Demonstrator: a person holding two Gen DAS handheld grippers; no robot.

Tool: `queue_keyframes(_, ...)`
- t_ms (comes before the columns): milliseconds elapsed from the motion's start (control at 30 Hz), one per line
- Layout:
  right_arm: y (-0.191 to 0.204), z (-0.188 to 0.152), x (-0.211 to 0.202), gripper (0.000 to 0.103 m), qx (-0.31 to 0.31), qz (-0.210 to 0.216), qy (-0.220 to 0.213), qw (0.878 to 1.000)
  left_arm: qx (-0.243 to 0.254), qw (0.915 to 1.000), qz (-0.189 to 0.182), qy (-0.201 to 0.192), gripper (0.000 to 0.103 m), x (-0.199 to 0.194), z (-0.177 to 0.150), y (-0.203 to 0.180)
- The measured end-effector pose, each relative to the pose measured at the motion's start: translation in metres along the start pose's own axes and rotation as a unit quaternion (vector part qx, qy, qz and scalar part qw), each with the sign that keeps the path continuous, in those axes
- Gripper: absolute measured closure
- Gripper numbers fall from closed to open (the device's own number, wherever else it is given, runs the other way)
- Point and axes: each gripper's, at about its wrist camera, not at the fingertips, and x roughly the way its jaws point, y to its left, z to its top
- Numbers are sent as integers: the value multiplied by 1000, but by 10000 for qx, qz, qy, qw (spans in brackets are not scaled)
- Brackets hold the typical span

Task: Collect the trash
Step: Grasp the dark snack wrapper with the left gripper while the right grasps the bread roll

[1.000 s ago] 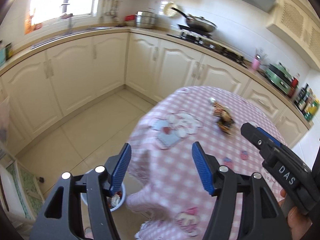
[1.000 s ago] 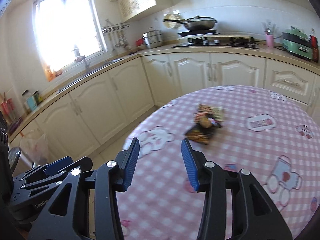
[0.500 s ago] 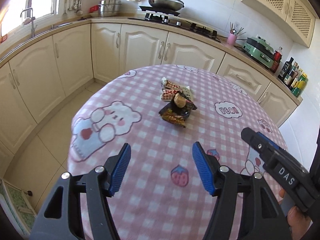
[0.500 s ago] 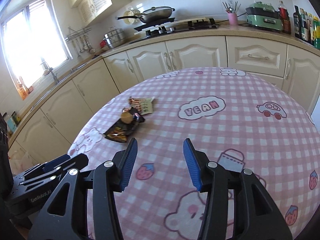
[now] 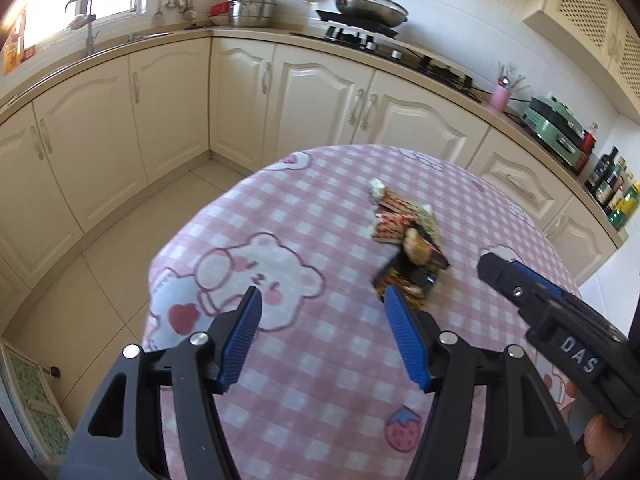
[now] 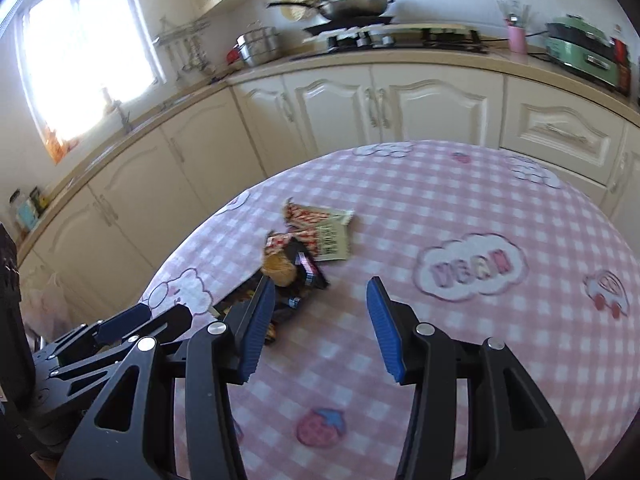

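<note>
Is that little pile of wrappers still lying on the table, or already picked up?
Still on the table: the wrappers lie on the pink checked cloth, no tongs gripping them.

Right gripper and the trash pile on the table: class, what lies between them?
Nothing but bare checked tablecloth. In the right wrist view the trash pile sits just beyond the open right gripper, apart from its fingers.

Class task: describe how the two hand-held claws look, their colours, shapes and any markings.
Both the left claw and the right claw have black angular frames with cut-out windows, silver pivot screws and blue ribbed pads. The right one's body carries white "DAS" lettering.
</note>
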Motion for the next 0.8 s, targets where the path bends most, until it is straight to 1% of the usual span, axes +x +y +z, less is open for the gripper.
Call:
queue_keyframes(67,11,3,13,57,-173,40,131,9998,-85,10000,29,-23,40,1,4,9)
queue_keyframes(133,20,6,25,60,-348,62,259,9990,-109,9999,25,3,40,3,6,14)
queue_keyframes(233,22,8,39,67,-450,-39,381,9983,-114,9999,-110,54,40,7,8,16)
queue_keyframes(267,20,8,43,72,-457,-72,422,9980,-111,9998,-180,65,40,9,8,16)
queue_keyframes(300,19,8,45,83,-465,-45,478,9978,-107,9996,-253,78,40,10,9,14)
queue_keyframes(400,14,7,43,83,-489,-72,442,9978,-71,9992,-379,124,41,16,8,7)
queue_keyframes(467,7,7,34,83,-356,-85,338,9988,-76,9986,-485,188,41,22,10,1)
queue_keyframes(567,-4,10,21,83,-228,-247,191,9993,4,9976,-658,222,41,28,11,-13)
queue_keyframes(700,-19,8,13,83,-57,-324,161,9993,134,9961,-801,331,41,42,13,-31)
queue_keyframes(733,-24,7,13,83,8,-298,183,9994,135,9957,-835,378,45,45,13,-33)
queue_keyframes(767,-27,5,13,83,53,-271,220,9994,124,9949,-898,451,52,50,13,-35)
queue_keyframes(800,-29,4,14,83,71,-261,259,9993,122,9940,-945,532,55,55,12,-38)
